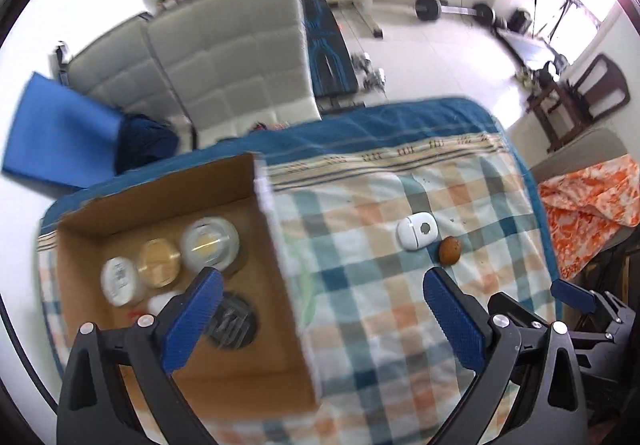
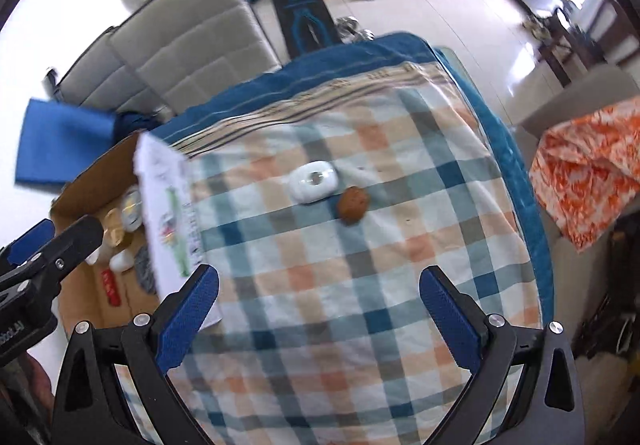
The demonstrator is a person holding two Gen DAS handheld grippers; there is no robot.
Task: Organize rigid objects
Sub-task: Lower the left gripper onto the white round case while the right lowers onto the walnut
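Checked cloth point(image 2: 320, 285) bears brown ball point(image 2: 352, 204) beyond right gripper point(image 2: 319, 309), jaws apart

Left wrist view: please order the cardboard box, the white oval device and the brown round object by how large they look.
1. cardboard box, by far the largest.
2. white oval device.
3. brown round object, smallest.
The last two lie side by side on the checked cloth, so that comparison is fair.

checked cloth point(image 2: 340, 285) bare, box wall point(image 2: 168, 213) left
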